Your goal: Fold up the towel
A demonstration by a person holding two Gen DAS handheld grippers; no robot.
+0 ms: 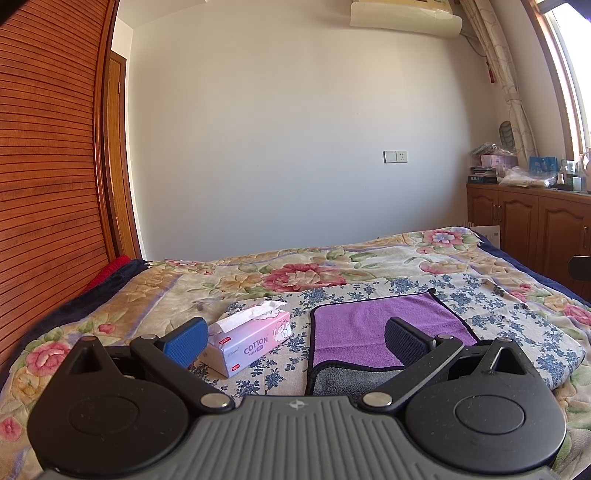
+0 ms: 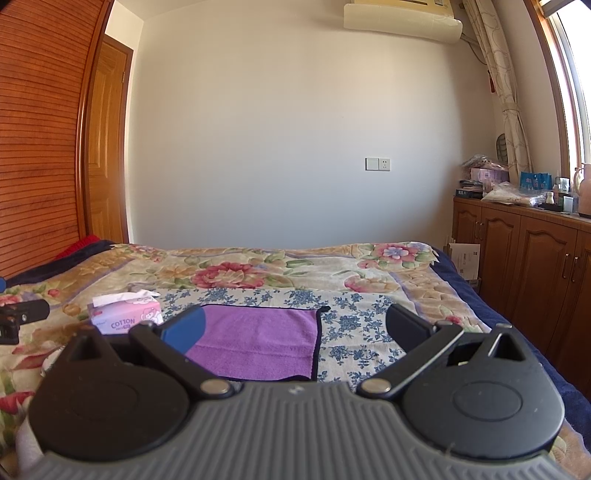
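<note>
Purple towel [image 1: 373, 325], black-edged; pink tissue box [image 1: 251, 341]; floral blanket [image 1: 295, 273].

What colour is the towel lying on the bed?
Purple with a dark edge; the towel shows best in the right wrist view, its grey underside in the left.

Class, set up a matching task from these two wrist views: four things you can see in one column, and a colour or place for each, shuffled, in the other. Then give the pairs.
Things
1. towel
2. tissue box
3. air conditioner
4. cabinets

Descriptions
A. high on the wall
B. purple, flat on the bed
C. brown wood, under the window
D. pink, left of the towel

Pairs: 1-B, 2-D, 3-A, 4-C
</note>
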